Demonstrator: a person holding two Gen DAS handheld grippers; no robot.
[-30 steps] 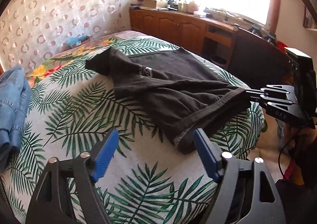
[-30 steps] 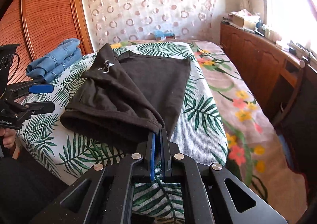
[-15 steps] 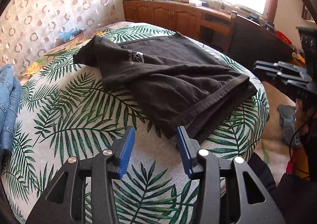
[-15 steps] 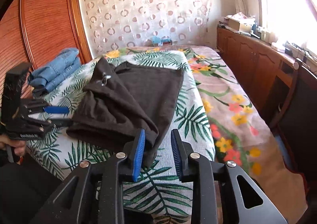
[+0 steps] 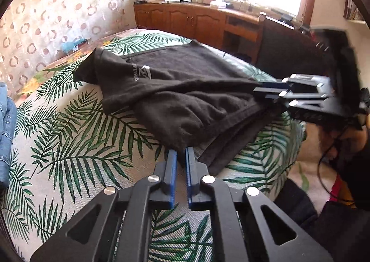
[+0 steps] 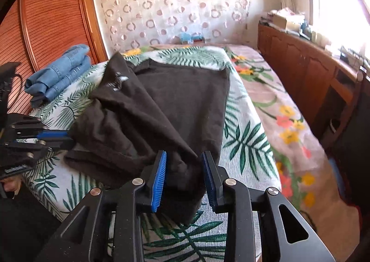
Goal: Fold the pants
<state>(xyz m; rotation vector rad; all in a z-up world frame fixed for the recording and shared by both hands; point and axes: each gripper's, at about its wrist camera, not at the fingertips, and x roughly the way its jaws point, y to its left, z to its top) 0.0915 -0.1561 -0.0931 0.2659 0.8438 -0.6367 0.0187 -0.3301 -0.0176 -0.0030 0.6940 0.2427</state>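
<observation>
Black, soft fleece-like cloth makes up the pants (image 6: 166,104), which lie folded on the bed (image 6: 249,146), its cover a ribbed weave printed with green palm fronds. Their long axis runs from the near edge of the bed toward the far wall, waistband end farthest, hem ends nearest the grippers; one leg is bunched in thick rumples and carries a small white logo. The left gripper (image 5: 181,154) has just been closing, and its blue ridged pads now pinch the near hem corner of the pants. The right gripper (image 6: 183,162) has just been opening; its pads stand narrowly apart with the other hem corner lying loose between them. Stacked blue denim (image 6: 57,74) sits beside the pants on the bed.
</observation>
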